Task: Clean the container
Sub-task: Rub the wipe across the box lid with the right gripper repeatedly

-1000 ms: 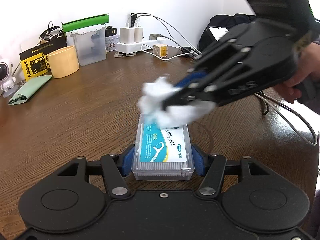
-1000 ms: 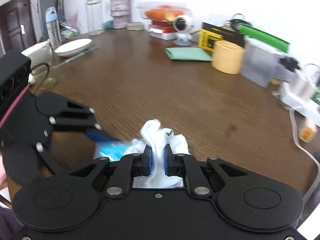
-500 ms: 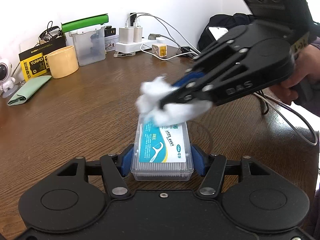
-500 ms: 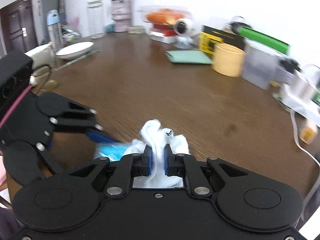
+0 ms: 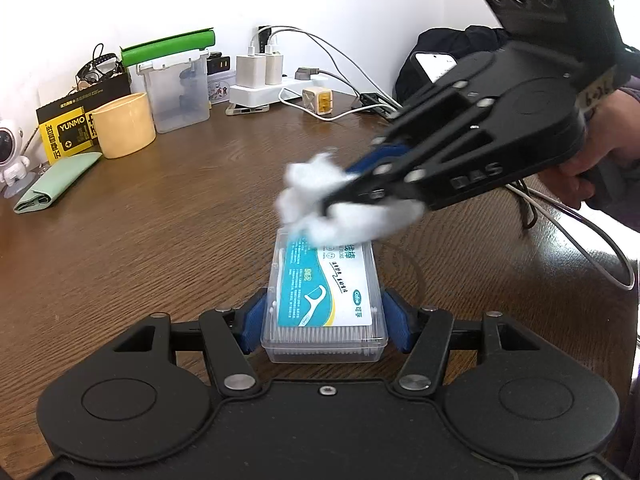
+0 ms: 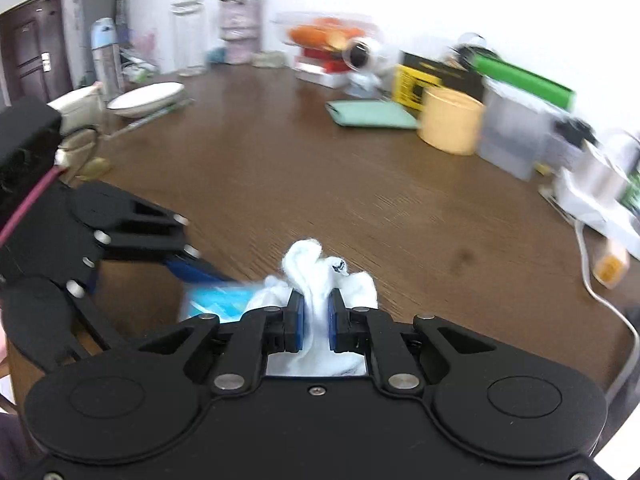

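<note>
While I wipe, the left wrist view shows my left gripper (image 5: 324, 316) clamped on the sides of the clear floss-pick container (image 5: 325, 292), which sits on the wooden table (image 5: 160, 216) well in from its edges. My right gripper (image 5: 340, 200) pinches a white cloth (image 5: 320, 200) pressed on the lid's far end. Step in hand: wiping the lid. In the right wrist view, blurred, the fingers sit narrow on the cloth (image 6: 316, 276), with the container (image 6: 216, 300) half hidden beneath. Next I judge: drag the cloth toward the near end while the left clamp keeps it firm.
</note>
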A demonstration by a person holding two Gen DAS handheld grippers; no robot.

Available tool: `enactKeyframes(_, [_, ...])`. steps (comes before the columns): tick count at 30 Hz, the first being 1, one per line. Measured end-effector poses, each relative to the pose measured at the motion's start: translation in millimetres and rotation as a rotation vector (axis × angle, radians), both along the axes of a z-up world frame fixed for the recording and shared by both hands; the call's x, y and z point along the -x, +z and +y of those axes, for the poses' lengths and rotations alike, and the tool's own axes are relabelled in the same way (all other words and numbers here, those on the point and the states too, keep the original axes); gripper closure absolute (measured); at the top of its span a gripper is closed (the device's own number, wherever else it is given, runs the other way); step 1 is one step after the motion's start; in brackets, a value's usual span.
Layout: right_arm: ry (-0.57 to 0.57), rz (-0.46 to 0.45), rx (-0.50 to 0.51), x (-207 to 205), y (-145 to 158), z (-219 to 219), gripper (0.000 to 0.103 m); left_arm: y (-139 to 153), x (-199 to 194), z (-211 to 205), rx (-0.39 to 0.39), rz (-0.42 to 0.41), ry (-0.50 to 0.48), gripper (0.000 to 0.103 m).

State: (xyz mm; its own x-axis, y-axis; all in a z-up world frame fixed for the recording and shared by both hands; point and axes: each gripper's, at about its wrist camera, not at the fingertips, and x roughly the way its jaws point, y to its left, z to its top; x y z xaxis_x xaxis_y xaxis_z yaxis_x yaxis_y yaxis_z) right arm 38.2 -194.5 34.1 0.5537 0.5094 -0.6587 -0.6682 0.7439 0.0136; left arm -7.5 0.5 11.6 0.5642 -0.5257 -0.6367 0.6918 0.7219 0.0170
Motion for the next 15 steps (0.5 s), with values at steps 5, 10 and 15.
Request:
enactKeyframes(5, [0.088,0.057,-0.070,20,3,3,0.091,0,-2,-1,0.001,0.001,-0.009,0.044])
enactKeyframes(10, [0.134,0.003,-0.050,14,1,27,0.091,0,-3,-2,0.000,0.001,-0.008,0.044])
enactKeyframes(15, [0.031,-0.070,0.056,6,1,7,0.091,0,-3,-2,0.002,0.002,-0.009,0.044])
